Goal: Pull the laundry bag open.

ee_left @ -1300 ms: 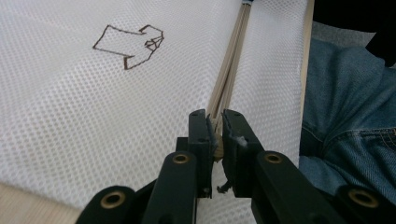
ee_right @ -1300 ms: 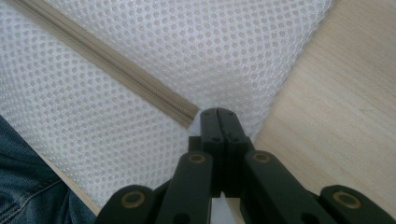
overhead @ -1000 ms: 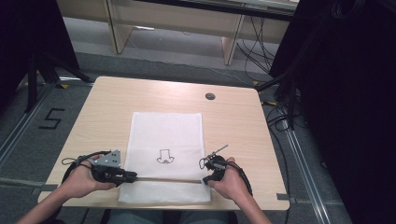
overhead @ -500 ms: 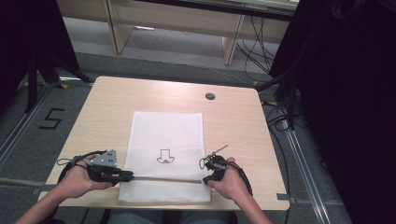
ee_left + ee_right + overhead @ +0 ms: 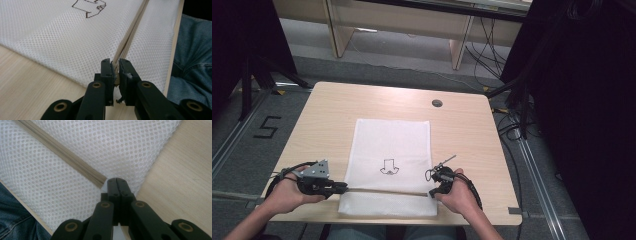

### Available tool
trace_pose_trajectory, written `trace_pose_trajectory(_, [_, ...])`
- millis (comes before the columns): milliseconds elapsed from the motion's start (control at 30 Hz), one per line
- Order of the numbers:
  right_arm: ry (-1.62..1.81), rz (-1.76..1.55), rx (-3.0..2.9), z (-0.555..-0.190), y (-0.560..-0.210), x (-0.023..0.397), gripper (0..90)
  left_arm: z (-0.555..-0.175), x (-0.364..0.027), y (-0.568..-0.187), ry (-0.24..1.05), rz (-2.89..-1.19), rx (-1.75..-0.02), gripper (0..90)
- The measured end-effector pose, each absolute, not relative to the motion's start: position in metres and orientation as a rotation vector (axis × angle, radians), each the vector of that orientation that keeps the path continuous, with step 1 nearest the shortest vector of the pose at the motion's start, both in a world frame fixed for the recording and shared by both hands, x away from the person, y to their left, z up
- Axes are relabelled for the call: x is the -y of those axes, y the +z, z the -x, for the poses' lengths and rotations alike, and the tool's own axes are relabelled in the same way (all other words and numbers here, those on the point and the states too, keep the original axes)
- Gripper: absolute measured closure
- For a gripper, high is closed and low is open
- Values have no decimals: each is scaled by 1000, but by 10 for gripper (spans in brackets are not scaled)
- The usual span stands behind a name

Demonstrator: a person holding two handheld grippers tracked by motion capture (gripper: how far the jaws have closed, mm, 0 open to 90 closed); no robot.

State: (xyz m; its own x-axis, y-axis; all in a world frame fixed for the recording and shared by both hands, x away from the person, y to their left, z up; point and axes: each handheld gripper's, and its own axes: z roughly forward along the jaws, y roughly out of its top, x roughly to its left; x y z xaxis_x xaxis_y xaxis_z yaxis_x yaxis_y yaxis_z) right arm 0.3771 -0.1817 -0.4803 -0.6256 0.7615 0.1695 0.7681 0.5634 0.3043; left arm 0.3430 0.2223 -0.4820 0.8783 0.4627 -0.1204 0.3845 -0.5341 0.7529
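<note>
Fingers of left gripper [image 5: 115, 65] clamping zipper [image 5: 130, 37] end; right gripper [image 5: 116, 180] pinching shut on the mesh bag [image 5: 390, 165] at zipper's other end; lying flat on table [image 5: 327, 115], near edge.

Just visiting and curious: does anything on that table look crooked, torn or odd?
Nothing stands out. The white mesh bag lies flat and square on the table, its zipper straight between the two hand-held grippers.

Wooden table [image 5: 327, 120]: round cable grommet [image 5: 437, 103] near its far right corner. Floor left of table marked "5" [image 5: 266, 127]. Loose cables [image 5: 484, 47] beyond table.
</note>
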Motion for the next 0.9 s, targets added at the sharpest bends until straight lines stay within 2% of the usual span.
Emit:
trace_pose_trajectory(633, [-554, 1347, 2761, -377, -480, 182, 900, -342, -237, -490, 164, -2246, -682, 821])
trace_pose_trajectory(900, [-560, 1337, 2767, -377, -481, 183, 900, -343, -238, -489, 188, -2293, -653, 821])
